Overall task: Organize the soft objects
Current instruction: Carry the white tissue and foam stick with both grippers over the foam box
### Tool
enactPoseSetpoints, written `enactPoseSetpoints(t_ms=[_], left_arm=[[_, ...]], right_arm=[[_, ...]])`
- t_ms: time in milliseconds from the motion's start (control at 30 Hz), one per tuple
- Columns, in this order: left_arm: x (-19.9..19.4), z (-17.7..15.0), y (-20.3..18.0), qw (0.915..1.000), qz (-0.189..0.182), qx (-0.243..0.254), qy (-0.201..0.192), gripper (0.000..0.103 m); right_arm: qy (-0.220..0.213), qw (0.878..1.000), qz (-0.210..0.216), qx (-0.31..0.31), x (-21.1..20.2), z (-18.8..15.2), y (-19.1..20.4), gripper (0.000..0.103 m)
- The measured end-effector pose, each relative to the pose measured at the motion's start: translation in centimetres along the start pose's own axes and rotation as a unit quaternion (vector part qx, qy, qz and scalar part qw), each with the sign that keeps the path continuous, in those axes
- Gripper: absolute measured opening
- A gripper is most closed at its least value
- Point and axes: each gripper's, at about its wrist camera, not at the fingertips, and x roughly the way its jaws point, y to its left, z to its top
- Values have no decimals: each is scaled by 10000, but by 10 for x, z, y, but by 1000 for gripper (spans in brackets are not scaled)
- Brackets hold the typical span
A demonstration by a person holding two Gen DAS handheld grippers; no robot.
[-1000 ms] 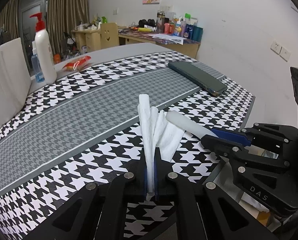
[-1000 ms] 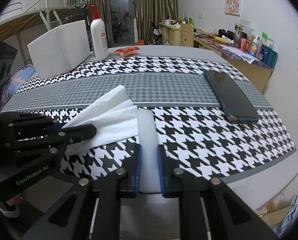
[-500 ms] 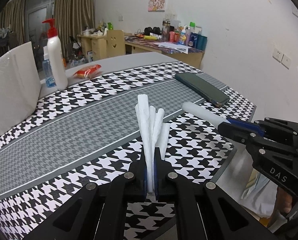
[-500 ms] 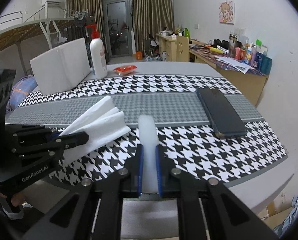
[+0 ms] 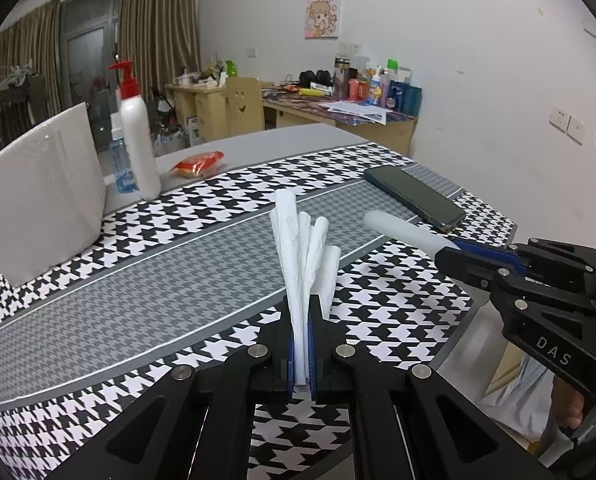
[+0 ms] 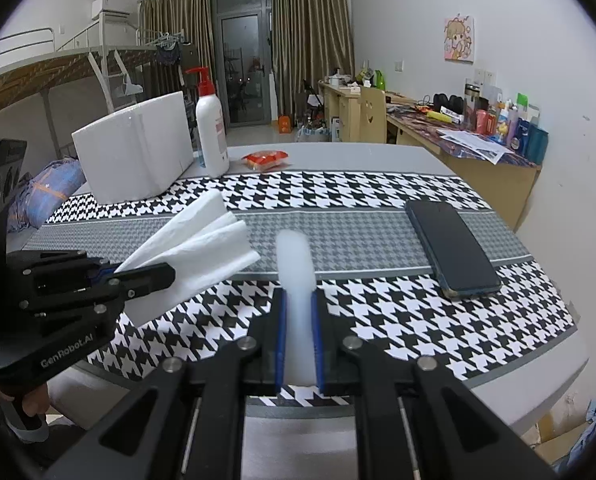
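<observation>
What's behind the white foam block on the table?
Beside and behind the white foam block stands a white pump bottle with a red pump. In the left wrist view a small blue-labelled bottle shows between them. Anything directly behind the block is hidden.

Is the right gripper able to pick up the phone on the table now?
Probably not yet. The right gripper has its jaws shut on the white foam piece. The path to the phone looks free, but the foam must be set down first.
</observation>
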Motion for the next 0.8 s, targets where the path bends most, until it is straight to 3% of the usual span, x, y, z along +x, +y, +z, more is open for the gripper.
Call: enactPoseSetpoints(t_ms=[800], left_arm=[[-34,4,32,9991,213,64,-355,5]], right_arm=[[-361,9993,135,2,-3,18,30,15]])
